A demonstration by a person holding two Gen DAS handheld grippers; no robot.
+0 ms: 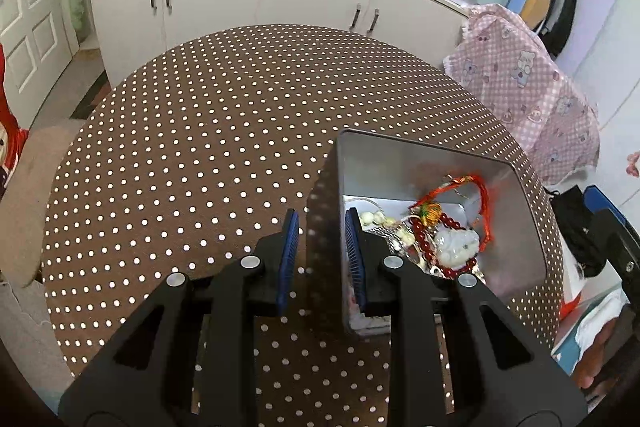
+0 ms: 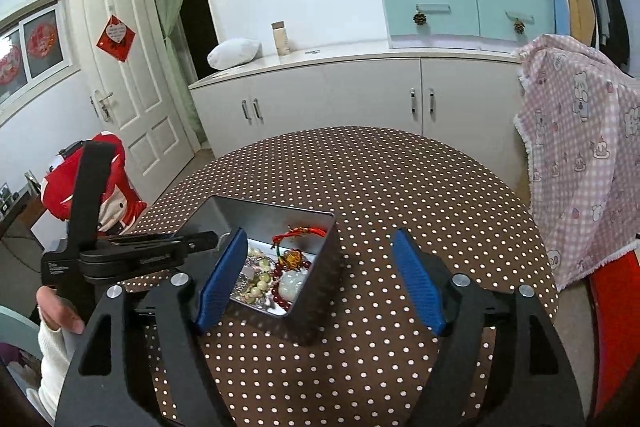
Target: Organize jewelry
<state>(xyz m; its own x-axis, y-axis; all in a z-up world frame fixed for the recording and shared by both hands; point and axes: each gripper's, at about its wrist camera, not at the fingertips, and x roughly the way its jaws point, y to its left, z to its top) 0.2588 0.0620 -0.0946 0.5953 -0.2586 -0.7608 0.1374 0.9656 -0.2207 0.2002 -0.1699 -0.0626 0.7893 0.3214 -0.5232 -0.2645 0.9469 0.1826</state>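
The left tongs (image 1: pixel 322 255) straddle the tin's (image 1: pixel 326 195) near wall, half-parted, seen only here, while the right tongs (image 2: pixel 320 279) gape wide above the tin beside the beads (image 2: pixel 280 279).

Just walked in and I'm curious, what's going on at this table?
A person is sorting jewelry with two handheld grippers. The left gripper straddles the left wall of a metal tin on the polka-dot table. Inside lie a red bead bracelet, pale beads and red cord. The right gripper hovers open above, holding nothing.
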